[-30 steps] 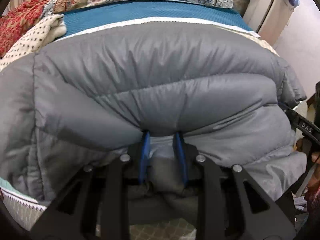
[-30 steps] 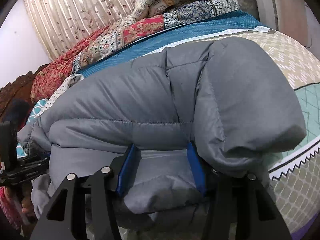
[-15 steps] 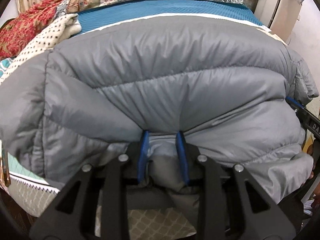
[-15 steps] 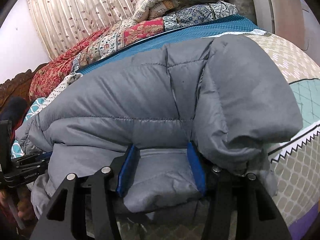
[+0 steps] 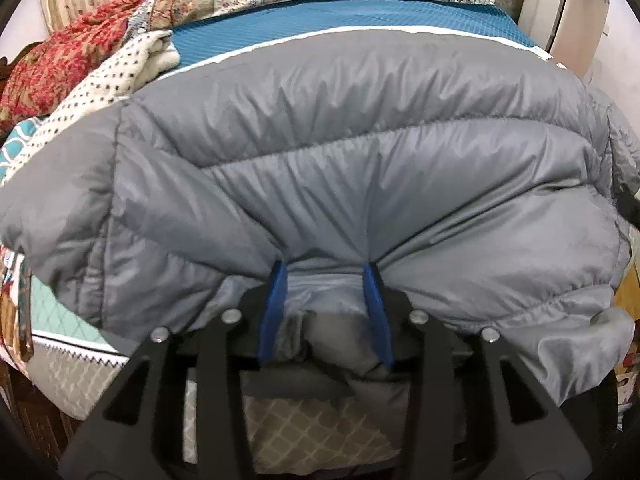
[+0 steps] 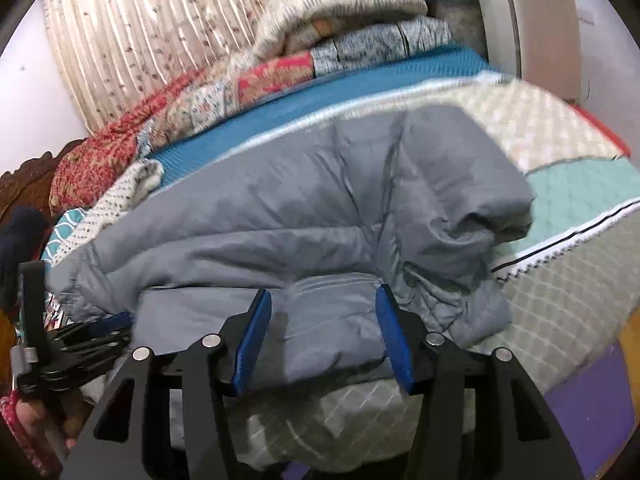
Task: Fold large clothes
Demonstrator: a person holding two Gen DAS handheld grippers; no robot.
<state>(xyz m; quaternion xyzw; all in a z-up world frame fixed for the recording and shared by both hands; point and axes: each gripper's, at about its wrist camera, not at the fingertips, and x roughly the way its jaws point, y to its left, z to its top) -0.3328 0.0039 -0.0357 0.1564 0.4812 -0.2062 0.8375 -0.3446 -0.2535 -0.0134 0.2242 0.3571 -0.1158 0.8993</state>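
The bed [image 6: 568, 280] fills both views, its near edge covered by a pale quilted bedspread with a diamond pattern and a mint-green panel bordered by a zigzag line; farther back lies a teal blanket [image 5: 360, 12] with a white edge, and beyond it a red floral patchwork quilt [image 5: 100, 44] heaped along the far side; a pleated cream curtain [image 6: 140, 52] hangs behind the bed at the far left of the right wrist view, and a folded pale blanket [image 6: 340, 12] sits on top of the quilt pile; a white dotted blanket [image 5: 104, 88] lies bunched at the left, touching the jacket's far left corner. The grey puffer jacket [image 5: 340, 152] lies across the near part of the bed, bulky and doubled over, its lower edge hanging just over the near side of the mattress. The left gripper [image 5: 324, 280] is pushed into the jacket's near fold, blue pads a moderate way apart with grey fabric bunched between them and folding over their tips; whether it truly pinches the cloth I cannot tell. The right gripper [image 6: 322, 300] stands with its pads spread wide, a flap of the jacket lying loosely between them without being squeezed.
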